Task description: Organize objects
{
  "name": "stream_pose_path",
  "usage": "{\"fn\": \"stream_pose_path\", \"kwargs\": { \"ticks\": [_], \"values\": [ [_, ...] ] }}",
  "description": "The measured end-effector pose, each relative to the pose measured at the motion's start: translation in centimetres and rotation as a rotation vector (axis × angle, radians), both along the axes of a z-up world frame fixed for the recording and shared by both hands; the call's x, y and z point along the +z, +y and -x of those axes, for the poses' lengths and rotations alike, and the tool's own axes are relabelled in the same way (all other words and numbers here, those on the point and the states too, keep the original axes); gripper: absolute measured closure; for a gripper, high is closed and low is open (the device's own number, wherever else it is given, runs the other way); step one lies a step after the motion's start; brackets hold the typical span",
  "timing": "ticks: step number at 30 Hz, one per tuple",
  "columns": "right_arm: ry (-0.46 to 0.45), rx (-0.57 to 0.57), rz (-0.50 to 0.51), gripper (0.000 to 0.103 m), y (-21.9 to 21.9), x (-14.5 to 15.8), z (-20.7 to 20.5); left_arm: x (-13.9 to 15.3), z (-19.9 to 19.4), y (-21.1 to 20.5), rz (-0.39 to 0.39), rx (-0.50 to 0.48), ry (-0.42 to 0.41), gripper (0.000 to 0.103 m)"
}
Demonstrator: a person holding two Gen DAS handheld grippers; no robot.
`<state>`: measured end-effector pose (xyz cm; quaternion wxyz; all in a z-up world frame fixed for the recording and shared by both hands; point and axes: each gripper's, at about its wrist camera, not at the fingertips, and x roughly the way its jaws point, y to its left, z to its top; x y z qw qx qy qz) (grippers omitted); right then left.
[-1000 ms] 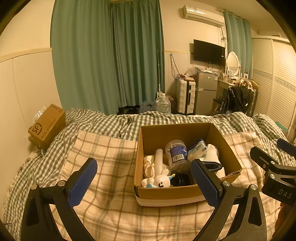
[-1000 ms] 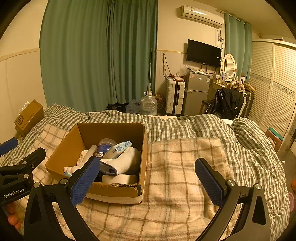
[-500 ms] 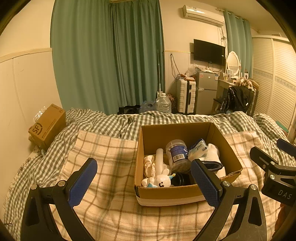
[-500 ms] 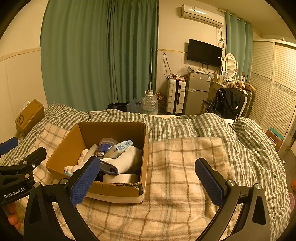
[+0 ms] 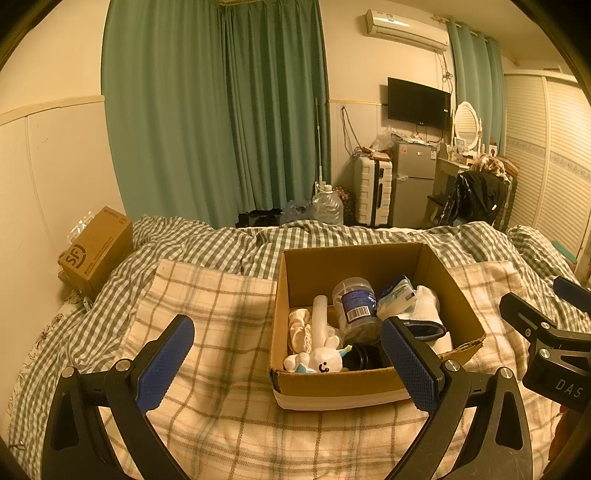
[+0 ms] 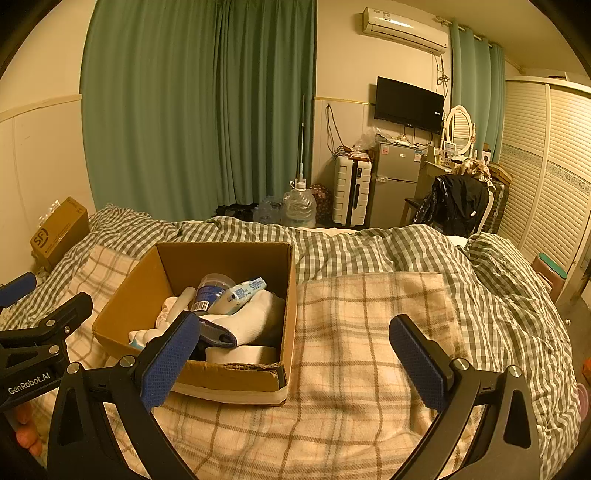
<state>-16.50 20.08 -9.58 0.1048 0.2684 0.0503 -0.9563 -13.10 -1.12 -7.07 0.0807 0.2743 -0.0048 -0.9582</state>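
Bedroom, warm dim light. Bed (image 5: 229, 243) covered by a green-check duvet, with a beige plaid blanket (image 5: 221, 369) spread over the near part. Open cardboard box (image 5: 332, 387) sits on the blanket, flaps gone, pale tape band along its near base. Box contents, packed touching one another: white toy (image 5: 321, 363) with a drawn face at the near wall, white tube (image 5: 319, 314) leaning behind it, clear jar (image 5: 356, 306) with blue label and barcode, blue-printed pouch (image 5: 397, 295), white sock (image 5: 424, 310) with dark cuff, dark round lid near the front; a tape roll (image 6: 240, 354) shows in the right view at the near right corner. Left gripper (image 5: 288, 363): spread wide, holding nothing, hovering above the blanket short of the box, right finger overlapping the box's near right corner in view. Right gripper (image 6: 295, 363): also spread, empty, over bare blanket to the right of the box. Room: green curtains (image 5: 221, 110) on the far wall, AC unit (image 5: 406, 26) high up, TV (image 5: 419, 103), white suitcase (image 5: 373, 192), small fridge (image 5: 413, 184), water jug (image 5: 327, 208) on the floor, oval mirror (image 5: 466, 122), dark jacket on a chair (image 5: 476, 199), louvred wardrobe (image 5: 554, 147) at right. A second carton (image 5: 98, 251) marked SF sits at the bed's left edge against the wall.
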Motion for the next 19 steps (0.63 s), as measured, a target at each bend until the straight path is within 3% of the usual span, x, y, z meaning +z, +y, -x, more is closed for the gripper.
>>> {"fn": "stream_pose_path", "kwargs": {
  "ticks": [19],
  "values": [
    [-0.004,0.005,0.000,0.000,0.00,-0.29,-0.04,-0.14,-0.02,-0.04,0.003,0.001,0.002,0.000]
  ]
}}
